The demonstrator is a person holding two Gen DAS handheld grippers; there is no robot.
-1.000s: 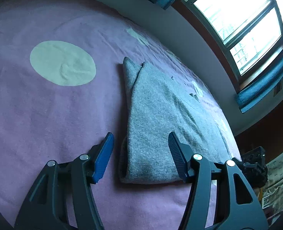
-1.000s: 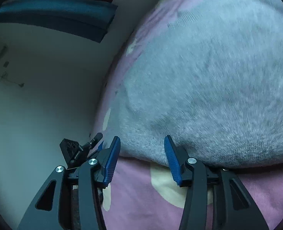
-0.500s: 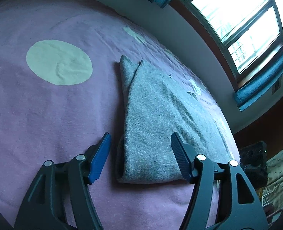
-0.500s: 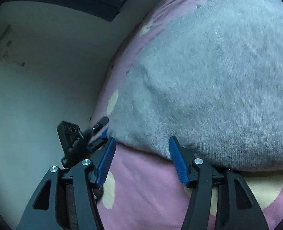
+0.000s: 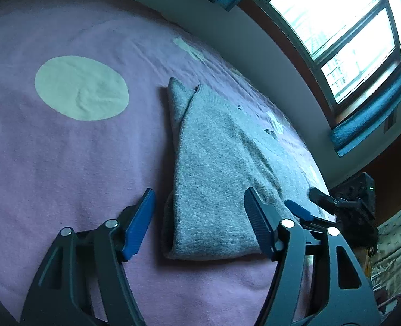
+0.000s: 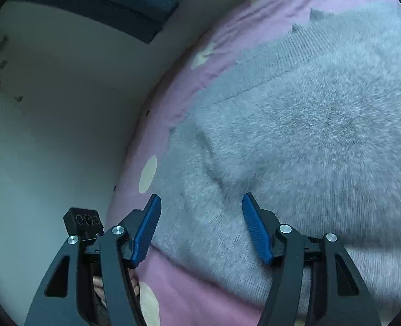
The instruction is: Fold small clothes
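A grey knitted garment lies folded lengthwise on a pink blanket. My left gripper is open, hovering over the garment's near end with a blue pad on each side of it. The right gripper shows at the garment's right edge in the left wrist view. In the right wrist view my right gripper is open and held low and close over the grey garment, near its edge. Neither gripper holds cloth.
The pink blanket has cream dots, one large left of the garment. A pale wall runs along the far side. A window with blue curtains is at the upper right.
My right gripper has moved forward over the garment's edge and opened slightly wider. My left gripper stayed over the near end, drifting slightly; the right gripper now shows beside its right finger.
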